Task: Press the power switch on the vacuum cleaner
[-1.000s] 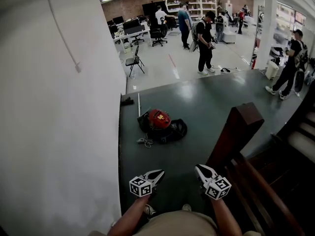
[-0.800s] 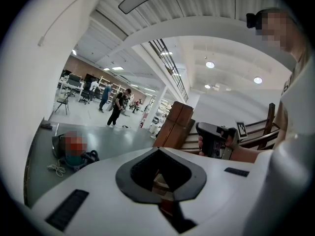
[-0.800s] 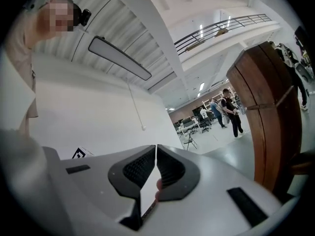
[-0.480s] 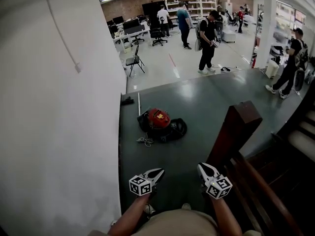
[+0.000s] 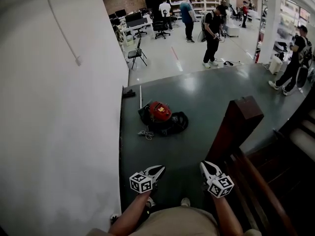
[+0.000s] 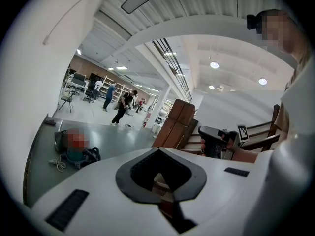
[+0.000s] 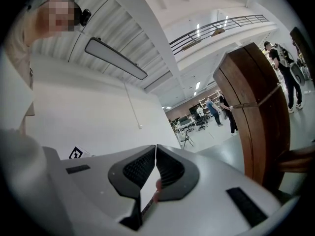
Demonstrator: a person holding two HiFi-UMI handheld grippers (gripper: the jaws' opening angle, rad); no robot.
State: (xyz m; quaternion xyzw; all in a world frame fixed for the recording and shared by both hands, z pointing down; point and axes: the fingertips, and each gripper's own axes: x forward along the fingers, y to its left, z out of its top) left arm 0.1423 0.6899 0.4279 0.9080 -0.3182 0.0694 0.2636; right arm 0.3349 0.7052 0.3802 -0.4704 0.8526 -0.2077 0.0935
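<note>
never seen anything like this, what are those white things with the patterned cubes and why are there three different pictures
There is no robot here. A person holds a two-jaw tool in each hand, the left tool and the right tool. The patterned cubes are part of the tools. The head view comes from a camera on the person's head, looking down. The other two views come from a camera riding on each tool and looking along its jaws. The left jaws stand slightly apart and the right jaws are together. Neither holds anything. Ahead on the dark floor sits a red-and-black vacuum cleaner, near a white wall. A wooden post stands at right.
</note>
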